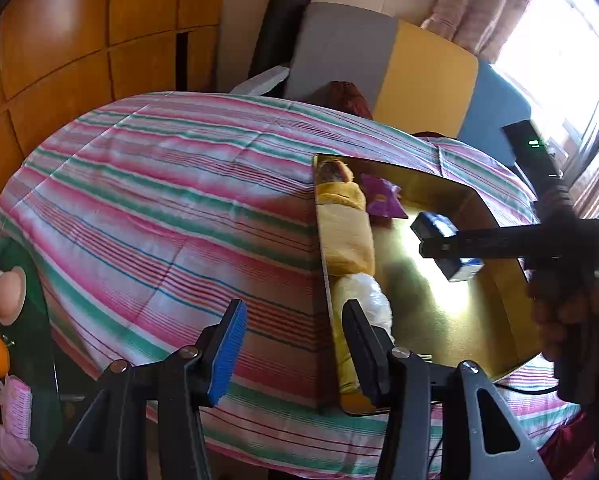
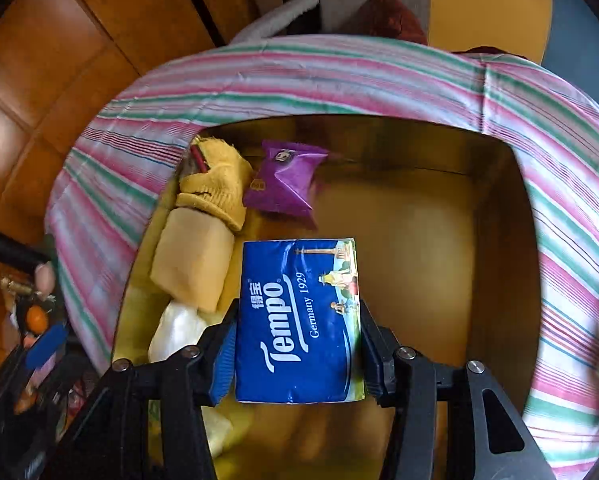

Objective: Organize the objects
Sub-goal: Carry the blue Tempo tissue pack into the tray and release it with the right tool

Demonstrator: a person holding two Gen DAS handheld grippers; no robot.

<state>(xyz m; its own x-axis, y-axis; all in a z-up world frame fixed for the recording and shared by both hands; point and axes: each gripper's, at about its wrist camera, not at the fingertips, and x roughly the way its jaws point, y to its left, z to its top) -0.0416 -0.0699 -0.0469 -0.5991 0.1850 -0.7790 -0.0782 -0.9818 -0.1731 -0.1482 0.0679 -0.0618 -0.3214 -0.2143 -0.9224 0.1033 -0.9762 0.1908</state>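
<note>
Right tongs (image 2: 297, 354) clamped on a blue Tempo tissue pack (image 2: 297, 320), blue pads pressing its two long sides near the lower end. Held above the gold tray (image 2: 495, 208), over the open middle of its floor, apart from the things along the left wall. Long axis of the pack running along the fingers, away from the camera; free short end pointing toward the tray's far wall, printed lettering reading up the pack in the same direction, broad printed face turned to the camera. In the left wrist view, seen from the side as a small blue block (image 1: 445, 246) pinched in the right tongs (image 1: 439, 248), hanging clear over the bright patch on the tray floor, a hand (image 1: 571, 320) gripping the black handle at the right edge. Left tongs (image 1: 295, 344) open with nothing between the pads, hovering over the striped cloth (image 1: 159, 184) and the tray's near left edge (image 1: 323, 264). Inside the tray, lined up against the left wall: a yellow knitted glove (image 2: 215, 184) at the far end, a folded yellow cloth (image 2: 193, 264) next to it, a crumpled white plastic bag (image 2: 175, 328) nearest. A purple snack packet (image 2: 287, 180) just beside the glove, toward the far wall. Tray resting on the striped cloth, wooden cabinet doors (image 1: 79, 40) beyond, a bright window (image 1: 559, 60) at the upper right
</note>
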